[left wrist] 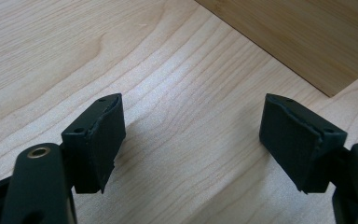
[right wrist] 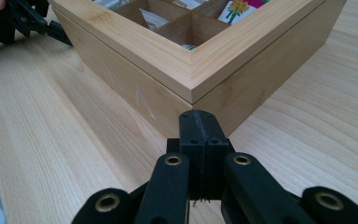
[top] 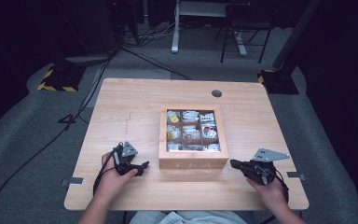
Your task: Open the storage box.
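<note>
So there's a light wooden square table with a bamboo tea box sitting roughly in the middle, a bit toward the near edge; it's got "TEA" on the front wall and the inside is split into a grid of small compartments stuffed with tea bags, mostly white packets with one yellowish one at the far left; can't read any labels from the high view. The left gripper is held low over the table just beside the box's front left corner, not touching it as far as I can tell; in the left gripper view its two black jaws stand wide apart with bare tabletop between them and the box's side wall up in the top right corner. The right gripper is just off the box's front right corner; in the right gripper view its jaws are pressed flat together with nothing in between, tip pointing straight at that corner of the box and close to it, though touching or not I can't say; the left gripper also shows at the top left there, beside the box. There's a small dark round hole near the table's far edge; grey carpet with cables around the table.
</note>
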A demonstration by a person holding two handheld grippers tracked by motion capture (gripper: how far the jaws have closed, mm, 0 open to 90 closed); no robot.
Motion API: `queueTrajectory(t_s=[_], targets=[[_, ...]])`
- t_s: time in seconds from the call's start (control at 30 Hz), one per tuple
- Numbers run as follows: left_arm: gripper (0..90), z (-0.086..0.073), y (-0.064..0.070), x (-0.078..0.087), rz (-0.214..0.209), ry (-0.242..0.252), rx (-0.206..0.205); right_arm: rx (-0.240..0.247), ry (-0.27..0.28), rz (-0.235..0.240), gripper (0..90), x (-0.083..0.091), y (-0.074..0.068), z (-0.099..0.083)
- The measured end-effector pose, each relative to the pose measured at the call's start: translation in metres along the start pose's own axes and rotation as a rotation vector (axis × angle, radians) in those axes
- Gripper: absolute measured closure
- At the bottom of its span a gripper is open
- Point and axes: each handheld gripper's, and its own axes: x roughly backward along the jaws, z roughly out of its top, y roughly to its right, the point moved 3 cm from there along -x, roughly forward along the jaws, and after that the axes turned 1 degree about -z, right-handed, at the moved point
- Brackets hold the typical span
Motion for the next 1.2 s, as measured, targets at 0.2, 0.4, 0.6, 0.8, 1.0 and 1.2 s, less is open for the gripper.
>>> queueTrajectory(t_s=[0.2, 0.4, 0.6, 0.8, 1.0, 1.2], targets=[[23.1, 0.0, 0.0, 0.0, 0.0, -0.002, -0.001, 0.007, 0.0, -0.004, 89.9, -0.002, 0.0, 0.001], [23.1, 0.0, 0.0, 0.0, -0.001, -0.001, -0.001, 0.019, -0.004, 0.001, 89.8, -0.005, -0.001, 0.001], [23.0, 0.0, 0.0, 0.0, -0.001, -0.002, -0.002, 0.016, -0.005, -0.002, 89.8, -0.007, -0.001, 0.002], [23.1, 0.0, 0.0, 0.0, -0.001, -0.001, -0.001, 0.001, -0.002, -0.002, 89.9, -0.008, -0.001, 0.002], [23.0, 0.0, 0.0, 0.0, 0.001, -0.001, 0.0, -0.005, -0.009, -0.015, 90.0, -0.005, -0.003, 0.005], [23.1, 0.0, 0.0, 0.0, 0.0, 0.0, 0.0, -0.012, 0.002, -0.007, 90.0, -0.002, -0.003, 0.011]])
